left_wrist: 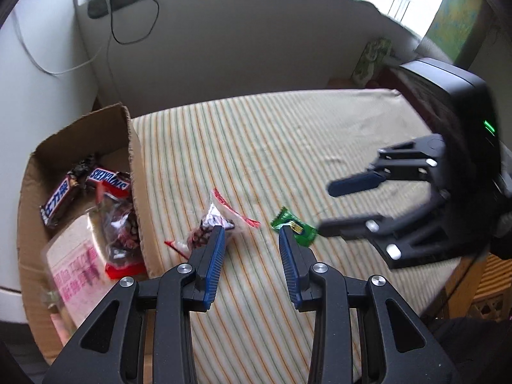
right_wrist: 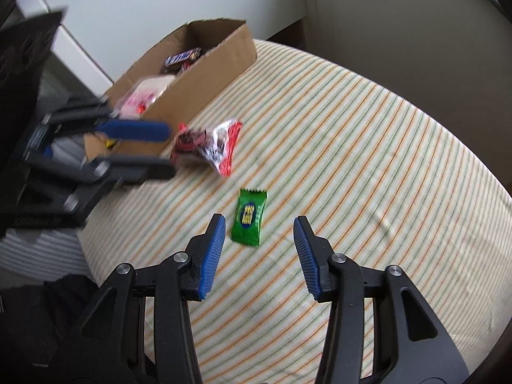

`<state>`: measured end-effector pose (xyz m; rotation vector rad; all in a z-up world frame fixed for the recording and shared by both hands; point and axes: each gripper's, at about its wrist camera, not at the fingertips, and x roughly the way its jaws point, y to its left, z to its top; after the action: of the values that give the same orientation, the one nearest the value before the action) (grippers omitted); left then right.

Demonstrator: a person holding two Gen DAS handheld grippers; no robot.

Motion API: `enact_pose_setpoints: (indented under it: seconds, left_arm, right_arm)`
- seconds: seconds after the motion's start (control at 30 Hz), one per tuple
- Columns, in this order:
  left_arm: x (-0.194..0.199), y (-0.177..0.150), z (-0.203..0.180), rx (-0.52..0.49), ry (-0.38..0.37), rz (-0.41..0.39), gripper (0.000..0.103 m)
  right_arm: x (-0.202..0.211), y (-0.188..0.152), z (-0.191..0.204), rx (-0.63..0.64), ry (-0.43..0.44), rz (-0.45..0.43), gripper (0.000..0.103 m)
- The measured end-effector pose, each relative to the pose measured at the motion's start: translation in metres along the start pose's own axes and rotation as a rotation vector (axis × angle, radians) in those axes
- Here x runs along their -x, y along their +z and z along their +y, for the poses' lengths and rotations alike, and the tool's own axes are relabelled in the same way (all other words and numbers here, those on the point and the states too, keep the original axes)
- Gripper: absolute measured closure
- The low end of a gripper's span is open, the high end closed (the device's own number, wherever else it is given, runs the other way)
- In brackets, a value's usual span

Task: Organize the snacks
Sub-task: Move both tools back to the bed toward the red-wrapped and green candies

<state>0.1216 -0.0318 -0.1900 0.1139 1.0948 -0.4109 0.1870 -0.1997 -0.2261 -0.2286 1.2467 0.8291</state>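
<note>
A clear bag of dark snacks with red edges (left_wrist: 212, 224) (right_wrist: 211, 145) lies on the striped cloth beside the cardboard box (left_wrist: 134, 147) (right_wrist: 204, 73). A small green packet (left_wrist: 292, 228) (right_wrist: 249, 216) lies a little to its right. My left gripper (left_wrist: 251, 233) (right_wrist: 168, 147) hovers open over the cloth between the two, its left finger (left_wrist: 214, 256) near the bag. My right gripper (right_wrist: 257, 224) (left_wrist: 323, 206) stands open just in front of the green packet, nothing between its pads. The box holds Snickers bars (left_wrist: 108, 179), another dark snack bag (left_wrist: 120, 227) and a pink-printed pack (left_wrist: 75, 268).
The striped cloth (left_wrist: 288, 147) (right_wrist: 368, 160) covers a table set against a grey wall, with cables hanging behind. The box stands at the table's left edge. A green patterned carton (left_wrist: 371, 60) stands at the far right corner. Dark fabric (right_wrist: 48, 313) lies below the near edge.
</note>
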Motion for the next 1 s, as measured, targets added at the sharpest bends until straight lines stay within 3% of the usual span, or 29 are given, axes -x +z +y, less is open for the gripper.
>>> enact_pose_setpoints:
  seconds: [0.43, 0.73, 1.0]
  left_arm:
    - [-0.038, 0.024, 0.018, 0.099, -0.003, 0.143, 0.070]
    - [-0.055, 0.038, 0.012, 0.078, 0.055, 0.215, 0.069]
    - [-0.045, 0.021, 0.016, 0.170, 0.024, 0.211, 0.068]
  right_arm:
    - [0.000, -0.018, -0.002, 0.013, 0.045, -0.016, 0.057]
    - [0.003, -0.018, -0.001, 0.008, 0.058, -0.037, 0.057]
    - [0.001, -0.028, -0.003, 0.002, 0.060, -0.023, 0.057]
